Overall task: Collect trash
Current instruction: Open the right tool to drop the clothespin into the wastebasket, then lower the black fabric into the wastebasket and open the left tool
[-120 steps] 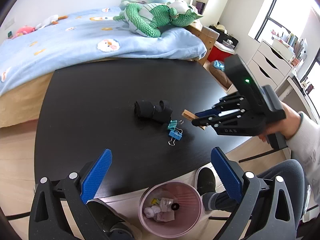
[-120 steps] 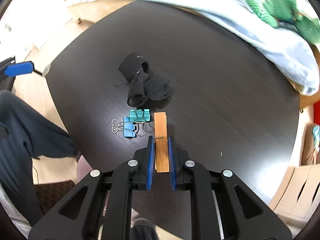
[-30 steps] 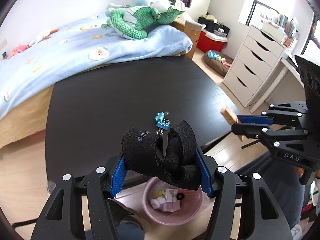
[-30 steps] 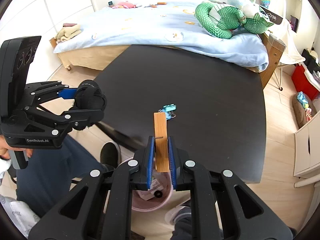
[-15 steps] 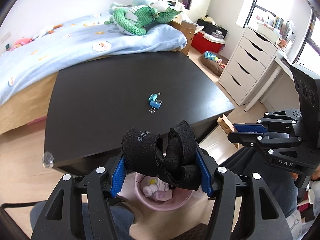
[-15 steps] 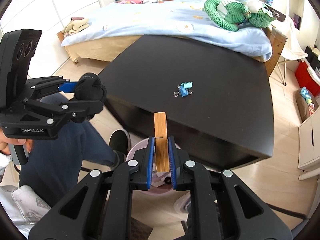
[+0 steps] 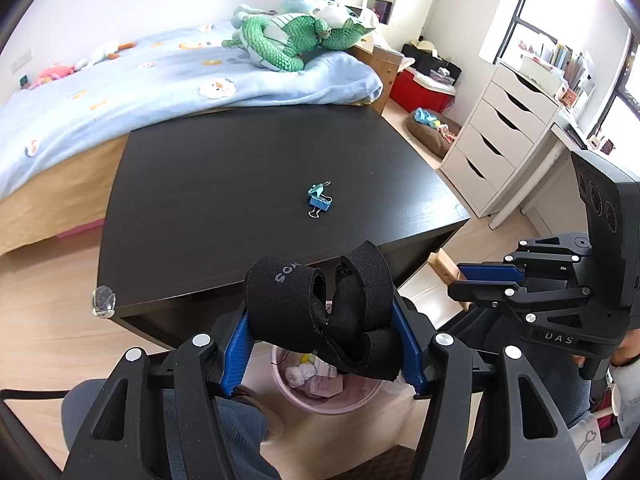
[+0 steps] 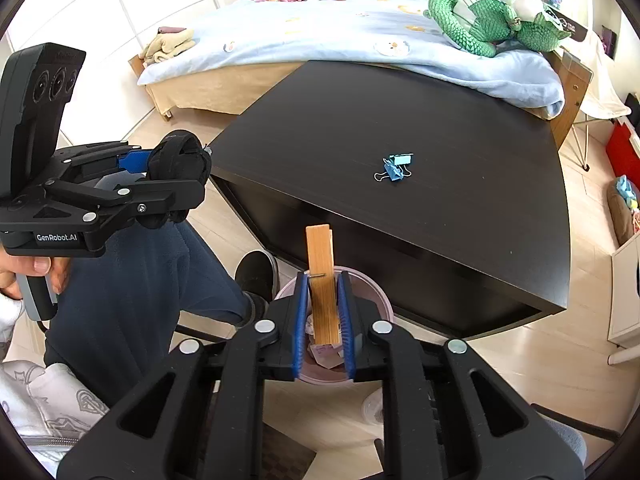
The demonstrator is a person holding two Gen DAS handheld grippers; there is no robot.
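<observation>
While left tool (image 7: 324, 344) grips strap (image 7: 320, 312), right tool (image 7: 486, 282) reads "DAS"

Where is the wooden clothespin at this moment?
The wooden clothespin is clamped upright between the fingers of the right gripper, directly over the pink trash bin on the floor, in front of the black table.
</observation>
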